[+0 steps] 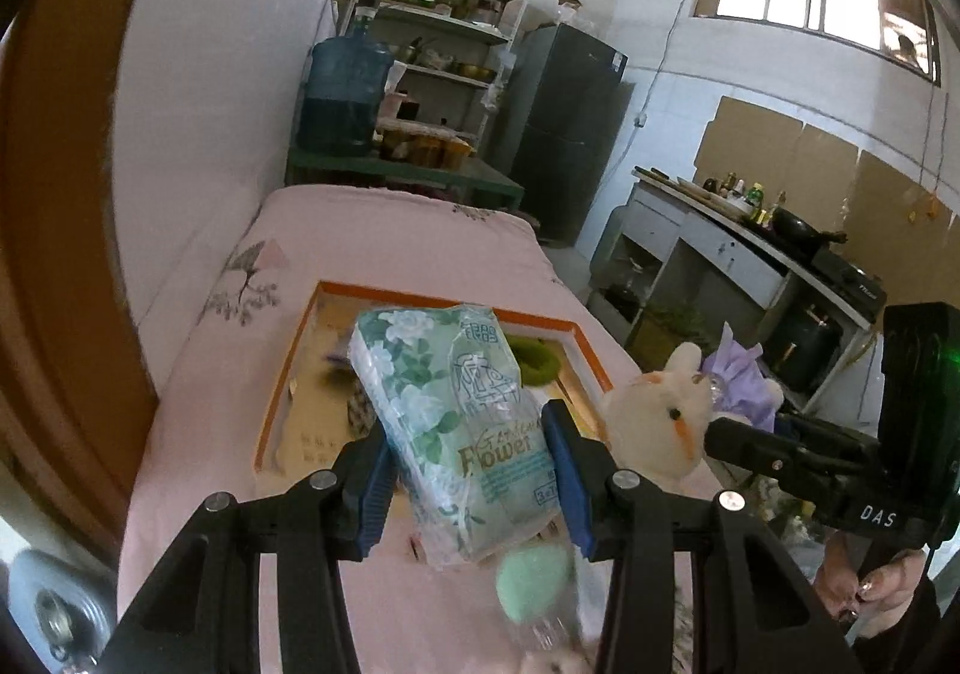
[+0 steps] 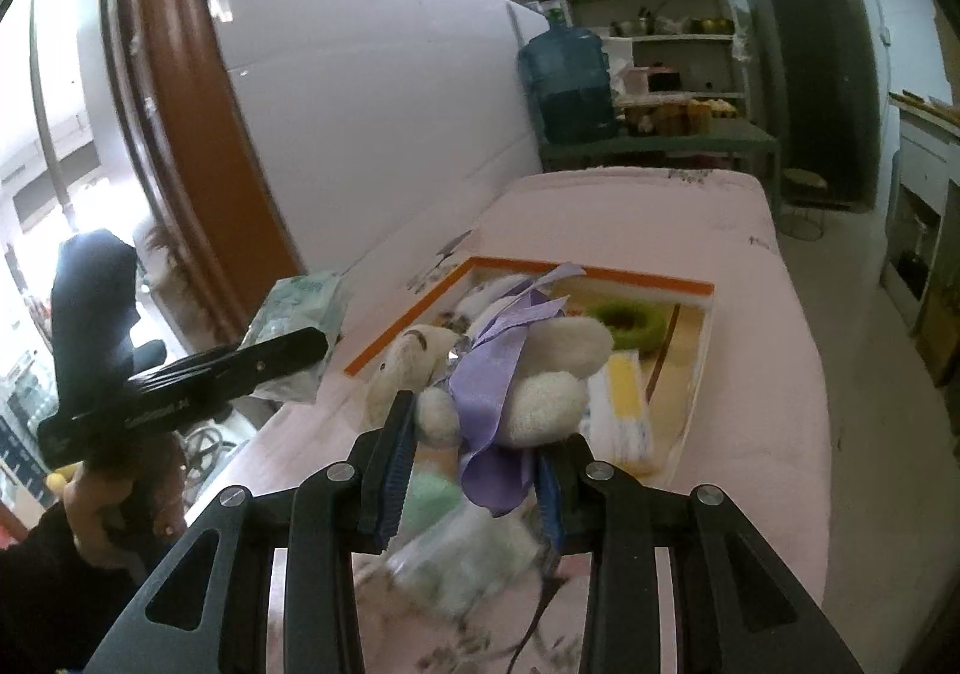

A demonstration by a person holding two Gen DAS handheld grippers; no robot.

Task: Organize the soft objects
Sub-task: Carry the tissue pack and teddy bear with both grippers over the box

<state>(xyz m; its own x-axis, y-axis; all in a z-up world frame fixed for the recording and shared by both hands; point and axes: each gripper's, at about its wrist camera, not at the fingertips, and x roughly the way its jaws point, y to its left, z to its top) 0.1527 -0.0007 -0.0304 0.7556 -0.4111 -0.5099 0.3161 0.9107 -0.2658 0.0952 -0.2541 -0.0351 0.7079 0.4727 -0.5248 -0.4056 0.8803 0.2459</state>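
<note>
My left gripper [image 1: 471, 479] is shut on a green floral tissue pack [image 1: 447, 410], held up above the pink bedcover [image 1: 390, 242]. My right gripper [image 2: 474, 473] is shut on a cream plush rabbit [image 2: 540, 392] with a lilac ribbon [image 2: 486, 392], also lifted. In the left wrist view the rabbit [image 1: 657, 422] hangs just right of the tissue pack. Beyond both lies an open box with an orange rim [image 2: 600, 273], holding a green ring [image 2: 630, 320] and a yellow-and-white pack [image 2: 627, 401]. A pale green pad in clear wrap [image 1: 534, 578] lies on the cover below the grippers.
A white wall and brown door frame [image 1: 54, 254] run along the left of the bed. At its far end stand a blue water jug [image 1: 342, 92], a loaded shelf [image 1: 444, 38] and a dark fridge [image 1: 564, 134]. A kitchen counter [image 1: 738, 248] lines the right side.
</note>
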